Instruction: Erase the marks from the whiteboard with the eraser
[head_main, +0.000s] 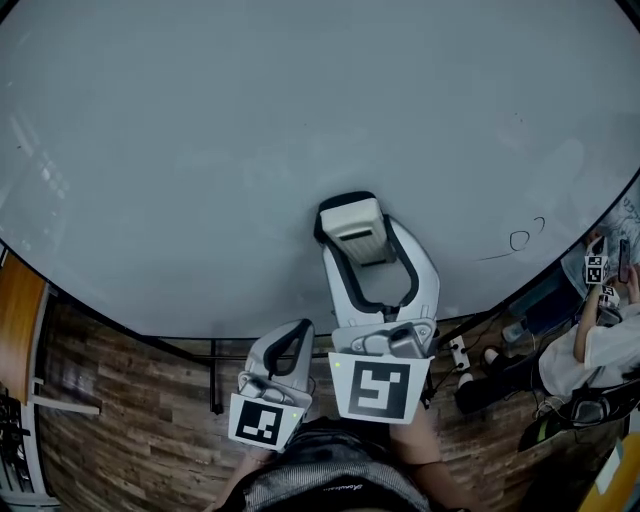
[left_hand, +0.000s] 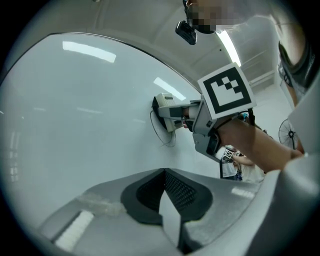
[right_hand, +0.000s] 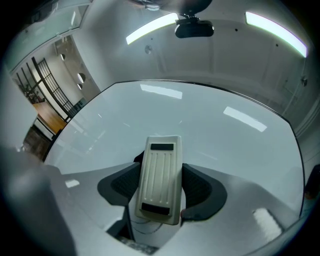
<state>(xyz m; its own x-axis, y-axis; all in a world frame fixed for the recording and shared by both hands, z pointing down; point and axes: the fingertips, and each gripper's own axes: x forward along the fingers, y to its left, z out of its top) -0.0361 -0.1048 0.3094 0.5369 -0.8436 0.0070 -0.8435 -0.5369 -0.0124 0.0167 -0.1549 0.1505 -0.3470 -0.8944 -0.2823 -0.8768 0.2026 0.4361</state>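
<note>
A large whiteboard (head_main: 250, 130) fills the upper head view. My right gripper (head_main: 356, 250) is shut on a cream eraser (head_main: 352, 228) with a black felt edge, and the eraser is pressed flat to the board. A thin loop and a stroke of marker (head_main: 520, 240) sit near the board's lower right edge. In the left gripper view a drawn oval line (left_hand: 169, 145) curves round the eraser (left_hand: 165, 107). The right gripper view has the eraser (right_hand: 160, 170) between both pads. My left gripper (head_main: 290, 335) hangs low off the board, its jaws closed with nothing in them.
Below the board's edge are a wooden floor (head_main: 130, 400), the board's black stand (head_main: 215, 380) and a power strip (head_main: 460, 352). A person (head_main: 600, 340) holding marker cubes sits at the lower right. A wooden cabinet edge (head_main: 20, 310) shows at the left.
</note>
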